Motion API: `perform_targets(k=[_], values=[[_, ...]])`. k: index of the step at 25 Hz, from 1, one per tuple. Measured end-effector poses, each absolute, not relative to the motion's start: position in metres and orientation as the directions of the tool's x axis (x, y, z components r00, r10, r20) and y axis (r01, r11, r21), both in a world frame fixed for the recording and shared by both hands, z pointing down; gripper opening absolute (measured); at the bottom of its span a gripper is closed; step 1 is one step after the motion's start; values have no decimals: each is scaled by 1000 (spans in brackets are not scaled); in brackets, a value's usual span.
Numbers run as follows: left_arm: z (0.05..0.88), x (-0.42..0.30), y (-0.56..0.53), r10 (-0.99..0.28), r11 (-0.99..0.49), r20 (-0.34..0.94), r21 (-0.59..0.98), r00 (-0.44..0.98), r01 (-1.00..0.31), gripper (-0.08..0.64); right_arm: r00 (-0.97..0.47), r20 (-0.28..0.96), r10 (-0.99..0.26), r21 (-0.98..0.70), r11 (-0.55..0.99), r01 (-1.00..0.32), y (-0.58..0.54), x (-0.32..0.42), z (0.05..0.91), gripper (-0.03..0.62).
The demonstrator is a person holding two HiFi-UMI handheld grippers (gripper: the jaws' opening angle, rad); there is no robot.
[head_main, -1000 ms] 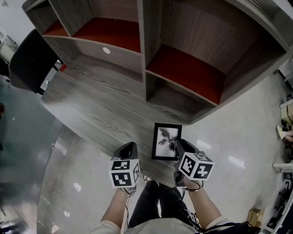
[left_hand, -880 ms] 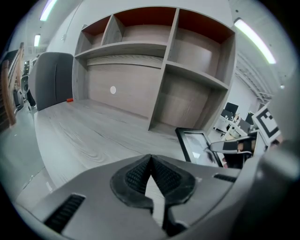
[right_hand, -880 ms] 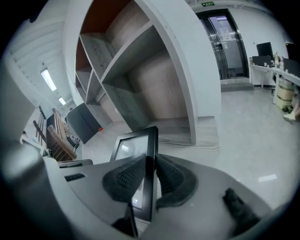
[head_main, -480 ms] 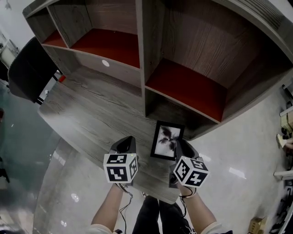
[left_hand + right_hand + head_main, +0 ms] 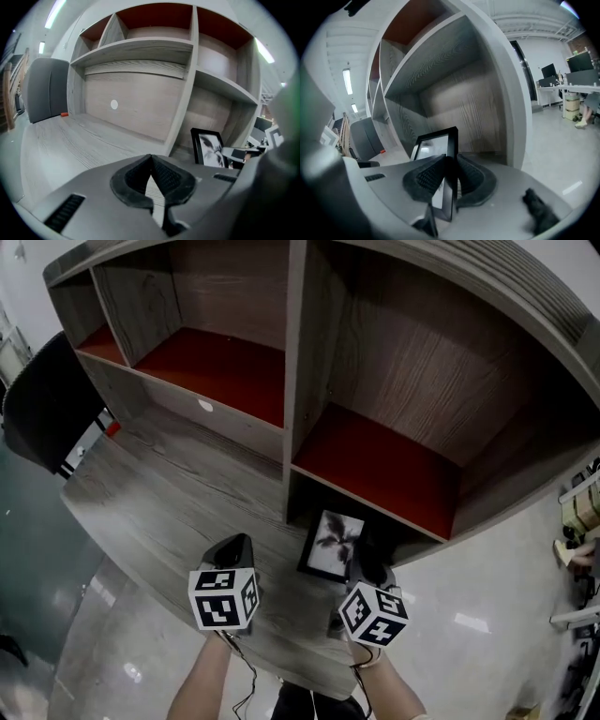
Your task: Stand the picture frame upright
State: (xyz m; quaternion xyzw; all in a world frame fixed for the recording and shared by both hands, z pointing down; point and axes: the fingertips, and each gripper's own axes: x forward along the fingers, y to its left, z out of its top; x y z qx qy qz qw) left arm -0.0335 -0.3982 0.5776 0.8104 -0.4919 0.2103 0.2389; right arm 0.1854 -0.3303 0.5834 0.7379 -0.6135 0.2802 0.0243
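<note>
A black picture frame (image 5: 330,544) with a black-and-white leaf print stands nearly upright on the grey wooden desk (image 5: 159,512), at the mouth of the shelf's low compartment. My right gripper (image 5: 362,561) is shut on the frame's right edge. In the right gripper view the frame (image 5: 436,143) sits edge-on between the two pads (image 5: 465,177). My left gripper (image 5: 234,549) hovers over the desk to the frame's left, shut with nothing in it. The left gripper view shows the frame (image 5: 209,147) at the right, apart from that gripper (image 5: 150,158).
A wooden shelf unit (image 5: 291,381) with red-floored compartments rises behind the desk. A black chair (image 5: 42,409) stands at the left, with a small red thing (image 5: 112,428) on the desk near it. The desk's front edge (image 5: 281,673) is just below the grippers.
Both grippers have moved forward towards the shelf. The frame has gone with the right gripper and now stands at the low compartment's opening, more upright than before.
</note>
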Motion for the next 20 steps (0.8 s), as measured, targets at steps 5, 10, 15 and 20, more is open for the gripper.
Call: perform_targets(k=[5,10,15,20], values=[[577,-44,-418,-711,-380,565,191,418,-905,12,125,427,-895,-312,-276,-909,-353,187,587,86],[590,-48,-424,-696,-375,578,213,426,-902,12,172,411,-895,-311,-316,-896,-369,193,587,86],[590,-48,-436,-705,-381,554,231,443,-895,12,238,340,-910,-292,-343,-893,-386,204,574,86],[590,-48,-449,-704,-385,546,245,454,-890,12,278,307,-910,-267,-363,-893,-402,209,569,86]])
